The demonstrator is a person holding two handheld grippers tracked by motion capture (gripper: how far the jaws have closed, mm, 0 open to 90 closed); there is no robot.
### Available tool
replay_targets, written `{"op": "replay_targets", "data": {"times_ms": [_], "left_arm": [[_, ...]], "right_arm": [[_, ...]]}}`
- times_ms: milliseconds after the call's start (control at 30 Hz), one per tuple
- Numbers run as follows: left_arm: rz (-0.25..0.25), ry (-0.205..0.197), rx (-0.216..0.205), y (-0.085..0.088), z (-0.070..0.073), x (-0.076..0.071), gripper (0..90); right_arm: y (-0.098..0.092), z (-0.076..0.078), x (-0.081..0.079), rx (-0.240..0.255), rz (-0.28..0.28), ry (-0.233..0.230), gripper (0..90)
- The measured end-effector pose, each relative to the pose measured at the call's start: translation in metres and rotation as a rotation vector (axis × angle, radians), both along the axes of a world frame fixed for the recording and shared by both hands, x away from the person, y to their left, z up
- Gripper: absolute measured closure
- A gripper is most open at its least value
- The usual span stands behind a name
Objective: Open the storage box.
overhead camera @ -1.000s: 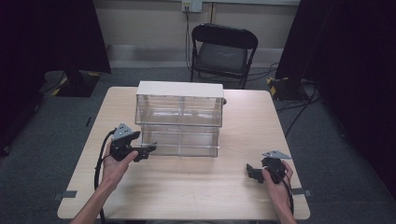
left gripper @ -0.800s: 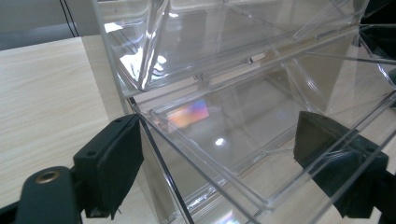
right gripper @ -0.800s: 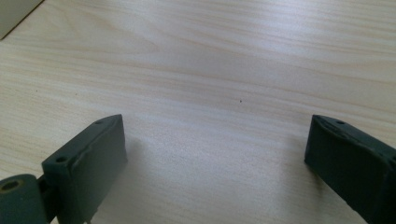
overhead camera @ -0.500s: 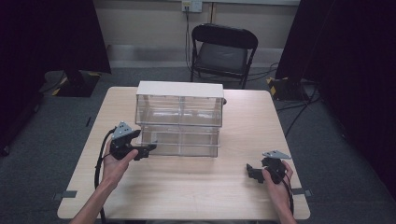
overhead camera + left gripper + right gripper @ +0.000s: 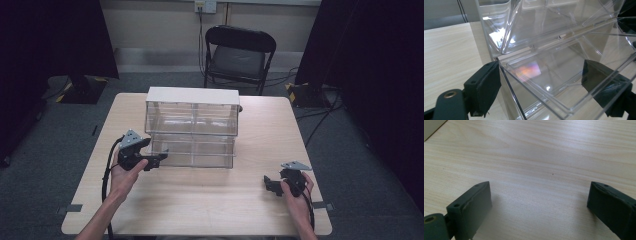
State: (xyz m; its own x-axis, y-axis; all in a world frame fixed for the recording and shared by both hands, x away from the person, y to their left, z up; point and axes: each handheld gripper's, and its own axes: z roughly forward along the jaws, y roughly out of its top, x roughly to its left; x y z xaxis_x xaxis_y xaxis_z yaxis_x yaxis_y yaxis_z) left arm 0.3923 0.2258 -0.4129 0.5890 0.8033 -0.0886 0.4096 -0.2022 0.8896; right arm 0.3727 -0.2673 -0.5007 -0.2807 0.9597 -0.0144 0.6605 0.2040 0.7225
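Observation:
A clear plastic drawer cabinet (image 5: 192, 125) with a white top stands in the middle of the wooden table (image 5: 210, 205). My left gripper (image 5: 159, 156) is at the cabinet's lower left drawer (image 5: 534, 72). Its jaws stand wide open on either side of that drawer's clear front, and I cannot tell whether they touch it. The drawers look empty. My right gripper (image 5: 270, 184) is near the table's front right, low over bare wood. It is open, with nothing between its fingers (image 5: 474, 205).
A black folding chair (image 5: 239, 55) stands beyond the table's far edge. Cables run along the floor at the right. Dark curtains hang on both sides. Bare tabletop lies in front of the cabinet and between my two hands.
My left gripper has shifted very slightly at the lower left drawer. The right gripper has stayed where it was.

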Motion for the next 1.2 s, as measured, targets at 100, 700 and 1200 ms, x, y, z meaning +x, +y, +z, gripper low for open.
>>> {"op": "replay_targets", "data": {"times_ms": [100,700,1200], "left_arm": [[0.002,-0.001,-0.005,0.0,0.0,0.0,15.6],[0.001,-0.011,-0.005,-0.001,0.006,-0.002,15.7],[0.002,-0.017,-0.024,-0.002,0.01,0.0,15.7]], "right_arm": [[0.0,0.0,0.0,0.0,0.002,0.0,4.7],[0.0,0.0,0.0,0.0,-0.001,0.003,4.3],[0.0,0.0,0.0,0.0,0.0,0.002,4.3]]}}
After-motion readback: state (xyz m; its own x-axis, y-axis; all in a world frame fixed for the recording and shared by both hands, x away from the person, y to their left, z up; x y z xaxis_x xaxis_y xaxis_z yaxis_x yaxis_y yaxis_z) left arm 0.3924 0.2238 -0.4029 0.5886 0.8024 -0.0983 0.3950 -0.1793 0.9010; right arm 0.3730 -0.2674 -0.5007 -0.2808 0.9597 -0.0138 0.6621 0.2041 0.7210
